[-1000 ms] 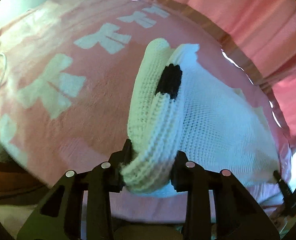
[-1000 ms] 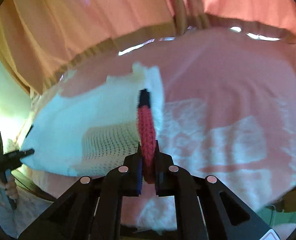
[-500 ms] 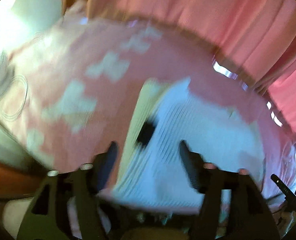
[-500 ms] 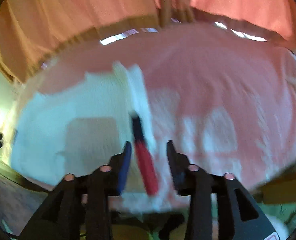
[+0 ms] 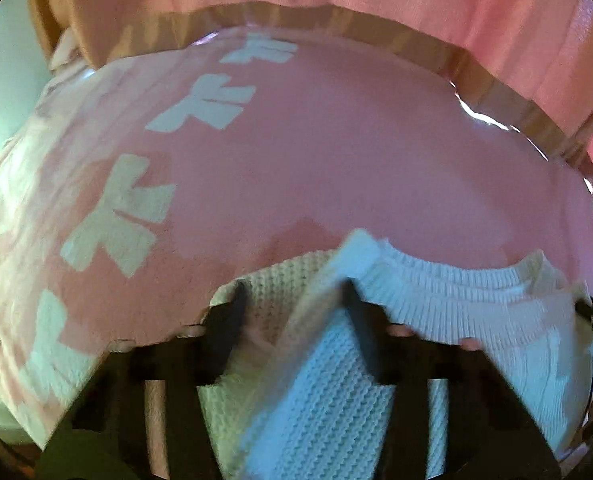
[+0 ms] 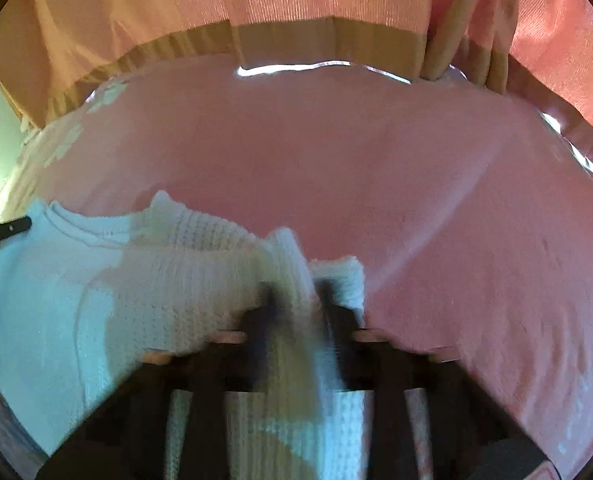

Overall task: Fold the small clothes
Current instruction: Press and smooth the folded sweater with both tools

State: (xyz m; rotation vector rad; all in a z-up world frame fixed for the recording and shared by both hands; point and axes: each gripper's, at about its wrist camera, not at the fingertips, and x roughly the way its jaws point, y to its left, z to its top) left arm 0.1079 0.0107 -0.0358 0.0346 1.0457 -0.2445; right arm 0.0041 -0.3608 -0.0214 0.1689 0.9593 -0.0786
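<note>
A small white knitted sweater (image 5: 436, 304) lies on the pink cloth surface (image 5: 336, 152), its ribbed neckline facing away. It also shows in the right wrist view (image 6: 164, 280). My left gripper (image 5: 296, 312) is open, its fingers spread over the sweater's left part, with a fold of knit between them. My right gripper (image 6: 296, 304) is open too, with a raised ridge of knit between its blurred fingers. The tip of the left gripper (image 6: 4, 230) shows at the sweater's far left in the right wrist view.
The pink cloth bears white printed characters (image 5: 116, 216) along its left side. A pink curtain with a tan band (image 6: 316, 36) hangs along the far edge. The cloth's right half (image 6: 476, 220) is bare.
Both grippers have opened and let go of the sweater's edges. The sweater now lies lower and flatter on the cloth, and both grippers have dropped closer to it.
</note>
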